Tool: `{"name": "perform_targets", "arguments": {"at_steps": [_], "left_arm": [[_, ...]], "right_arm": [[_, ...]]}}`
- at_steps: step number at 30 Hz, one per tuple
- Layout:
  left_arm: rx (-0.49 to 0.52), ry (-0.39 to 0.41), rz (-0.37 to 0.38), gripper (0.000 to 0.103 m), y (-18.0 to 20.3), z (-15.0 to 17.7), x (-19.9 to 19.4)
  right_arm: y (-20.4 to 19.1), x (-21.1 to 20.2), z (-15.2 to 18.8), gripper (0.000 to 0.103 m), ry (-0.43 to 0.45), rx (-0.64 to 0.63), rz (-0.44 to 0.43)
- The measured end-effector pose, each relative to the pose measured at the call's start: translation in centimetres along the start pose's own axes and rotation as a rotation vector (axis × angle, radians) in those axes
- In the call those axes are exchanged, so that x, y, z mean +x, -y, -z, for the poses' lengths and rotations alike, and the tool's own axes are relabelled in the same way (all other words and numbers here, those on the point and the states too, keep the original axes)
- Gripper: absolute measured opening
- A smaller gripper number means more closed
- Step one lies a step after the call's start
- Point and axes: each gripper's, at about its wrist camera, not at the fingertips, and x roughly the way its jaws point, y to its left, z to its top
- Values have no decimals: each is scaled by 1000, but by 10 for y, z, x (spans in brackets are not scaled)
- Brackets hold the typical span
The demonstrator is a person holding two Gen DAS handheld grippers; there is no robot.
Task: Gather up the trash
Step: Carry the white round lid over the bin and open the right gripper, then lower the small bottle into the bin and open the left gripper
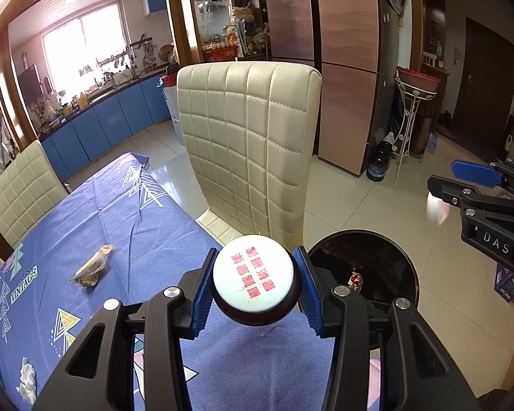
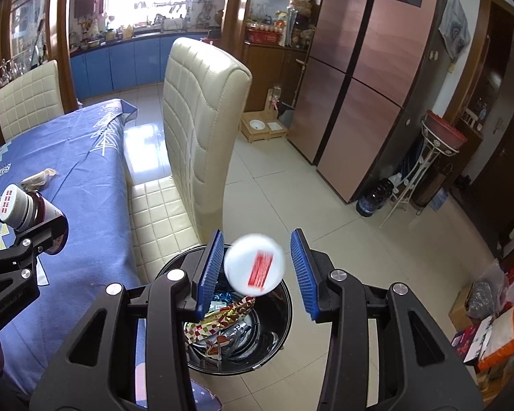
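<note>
Left gripper (image 1: 255,282) clamps dark brown, white-capped bottle (image 1: 253,282). Right gripper (image 2: 257,267) jaws wide apart; blurred white round object (image 2: 253,263) between, untouched, above black bin (image 2: 281,328).

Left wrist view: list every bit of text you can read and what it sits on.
"VINTAGE": printed on the blue tablecloth.
"DAS": on the black body of the right gripper.
Red Chinese characters on the white cap of the bottle in the left gripper: upside down, not reliably readable.
Purple box on the floor: print too small.
</note>
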Motion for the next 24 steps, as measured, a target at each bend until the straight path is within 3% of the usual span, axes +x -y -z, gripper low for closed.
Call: {"name": "perform_targets", "arguments": {"at_steps": [2, 3, 24], "left_arm": [[5, -6, 6, 43, 3, 0, 2], [9, -7, 9, 43, 5, -1, 3], [48, -3, 122, 43, 42, -21, 18]], "right_arm": [[4, 2, 2, 78, -7, 18, 8], [7, 1, 3, 80, 1, 29, 14], [32, -2, 18, 79, -17, 83, 103]]}}
